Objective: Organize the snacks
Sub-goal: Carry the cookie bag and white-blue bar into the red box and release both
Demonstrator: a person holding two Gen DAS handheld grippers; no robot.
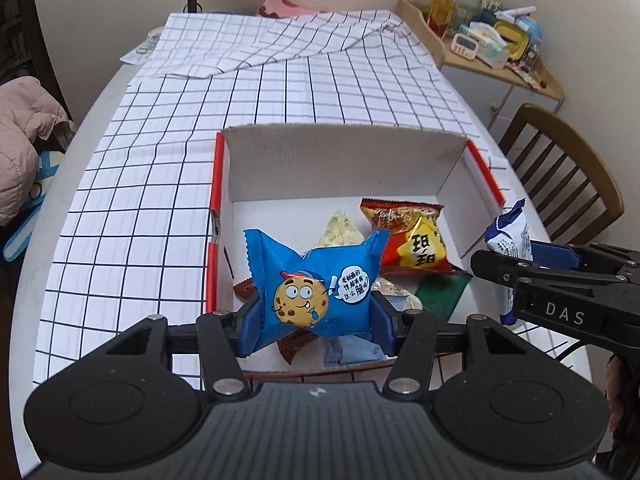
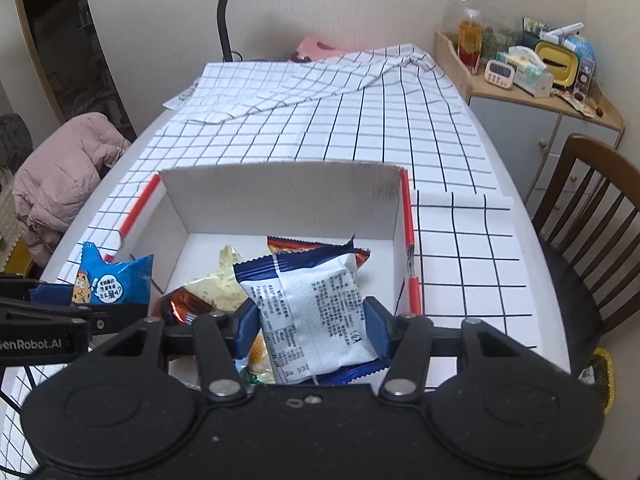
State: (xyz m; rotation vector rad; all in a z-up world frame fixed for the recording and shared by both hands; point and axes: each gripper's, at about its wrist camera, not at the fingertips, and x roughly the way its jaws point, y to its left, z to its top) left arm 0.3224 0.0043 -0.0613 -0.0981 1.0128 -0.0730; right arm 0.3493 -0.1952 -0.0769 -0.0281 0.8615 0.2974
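Snacks fill both my claws above the white box [image 1: 344, 160]: my left claw [image 1: 316, 316] is clamped on a blue cookie packet [image 1: 316, 280], my right claw [image 2: 312, 320] on a white-and-navy packet [image 2: 316, 312], other packets lying below.

1. Cookie snack pack [image 1: 316, 284]: bright blue, with a yellow cartoon cookie in a blue cap.
2. Other held pack [image 2: 316, 312]: white with small dark print and navy edges.
3. Chip bag [image 1: 412, 236] in the box: red and yellow.
4. Box [image 1: 344, 160]: white inside, red rims.
5. Tablecloth [image 1: 160, 160]: white with a thin black grid.
6. Gripper pads [image 1: 250, 320]: blue on black arms.
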